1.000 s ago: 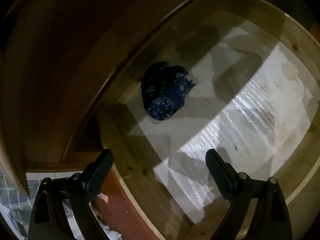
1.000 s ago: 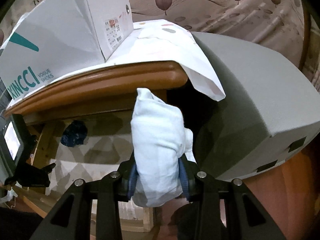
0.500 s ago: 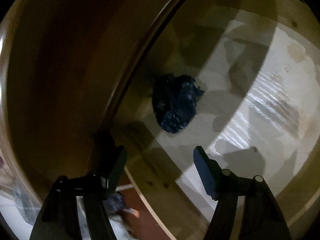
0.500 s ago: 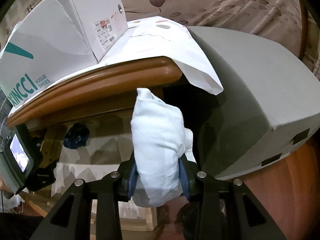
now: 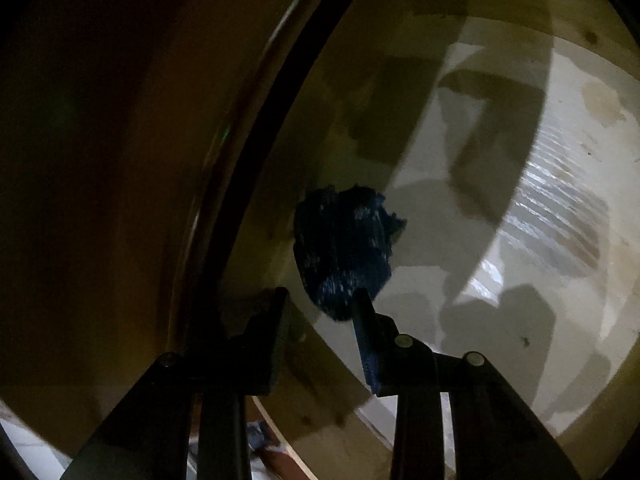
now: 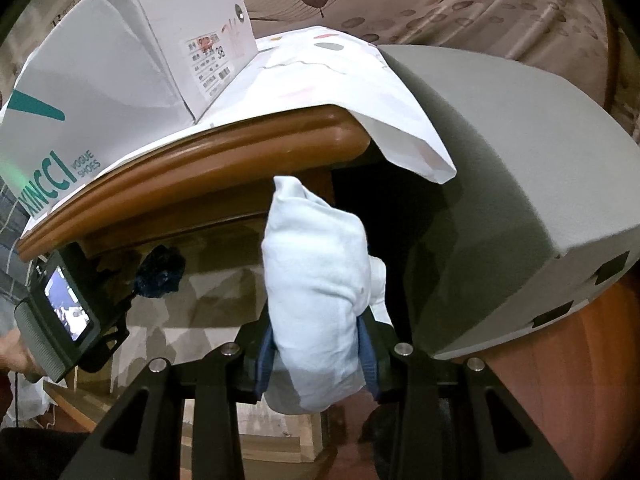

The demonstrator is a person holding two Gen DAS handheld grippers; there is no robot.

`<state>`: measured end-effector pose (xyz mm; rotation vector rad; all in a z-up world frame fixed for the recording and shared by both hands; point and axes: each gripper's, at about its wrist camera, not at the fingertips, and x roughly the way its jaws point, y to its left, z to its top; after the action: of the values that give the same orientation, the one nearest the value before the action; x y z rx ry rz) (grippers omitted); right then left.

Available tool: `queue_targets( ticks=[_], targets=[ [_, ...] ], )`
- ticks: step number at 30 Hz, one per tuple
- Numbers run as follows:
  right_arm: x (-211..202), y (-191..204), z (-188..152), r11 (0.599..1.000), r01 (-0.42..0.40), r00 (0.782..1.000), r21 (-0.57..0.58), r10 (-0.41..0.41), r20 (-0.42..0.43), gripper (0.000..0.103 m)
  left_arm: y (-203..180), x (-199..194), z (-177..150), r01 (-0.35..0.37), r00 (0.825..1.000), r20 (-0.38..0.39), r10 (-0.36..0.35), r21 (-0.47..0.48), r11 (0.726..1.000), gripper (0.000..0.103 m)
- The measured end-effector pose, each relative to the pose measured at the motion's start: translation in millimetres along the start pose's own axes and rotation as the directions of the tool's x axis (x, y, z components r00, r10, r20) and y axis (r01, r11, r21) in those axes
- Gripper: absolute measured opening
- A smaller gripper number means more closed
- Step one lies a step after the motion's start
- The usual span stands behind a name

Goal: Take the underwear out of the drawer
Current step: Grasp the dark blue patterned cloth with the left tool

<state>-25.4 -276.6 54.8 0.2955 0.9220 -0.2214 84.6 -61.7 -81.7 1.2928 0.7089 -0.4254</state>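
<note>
A crumpled dark blue underwear (image 5: 344, 248) lies on the pale liner of the open drawer (image 5: 500, 240), near its left wall. My left gripper (image 5: 320, 300) is inside the drawer, fingers narrowed but still apart, their tips at the near edge of the blue underwear, not closed on it. My right gripper (image 6: 316, 344) is shut on a rolled white underwear (image 6: 316, 292) and holds it up in front of the drawer. The blue underwear (image 6: 160, 272) and the left gripper's camera body (image 6: 68, 312) also show in the right wrist view.
A wooden tabletop edge (image 6: 192, 164) overhangs the drawer, carrying a white shoe box (image 6: 120, 68) on a white cloth (image 6: 320, 68). A grey upholstered block (image 6: 500, 184) stands to the right. The drawer's wooden front rail (image 5: 320, 368) lies under my left fingers.
My left gripper has moved deeper into the drawer toward the blue underwear and its fingers have narrowed. My right gripper has kept hold of the white underwear, drifting slightly.
</note>
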Motion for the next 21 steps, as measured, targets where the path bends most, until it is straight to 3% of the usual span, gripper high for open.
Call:
queue_targets(
  ticks=[7, 14, 21],
  targets=[
    [-1, -1, 0, 1.000, -0.011, 1.000, 0.010, 0.011, -0.002, 0.036, -21, 0, 5, -0.071, 0.995, 0.083, 0.061, 0.119, 0.990, 0.043],
    [2, 2, 0, 1.000, -0.021, 1.000, 0.005, 0.021, -0.013, 0.036, -28, 3, 6, -0.049, 0.994, 0.102, 0.033, 0.152, 0.987, 0.043],
    [2, 6, 0, 0.999, -0.033, 0.999, -0.002, 0.033, -0.026, 0.036, -19, 20, 17, -0.034, 0.996, 0.081, 0.025, 0.104, 0.994, 0.043]
  ],
)
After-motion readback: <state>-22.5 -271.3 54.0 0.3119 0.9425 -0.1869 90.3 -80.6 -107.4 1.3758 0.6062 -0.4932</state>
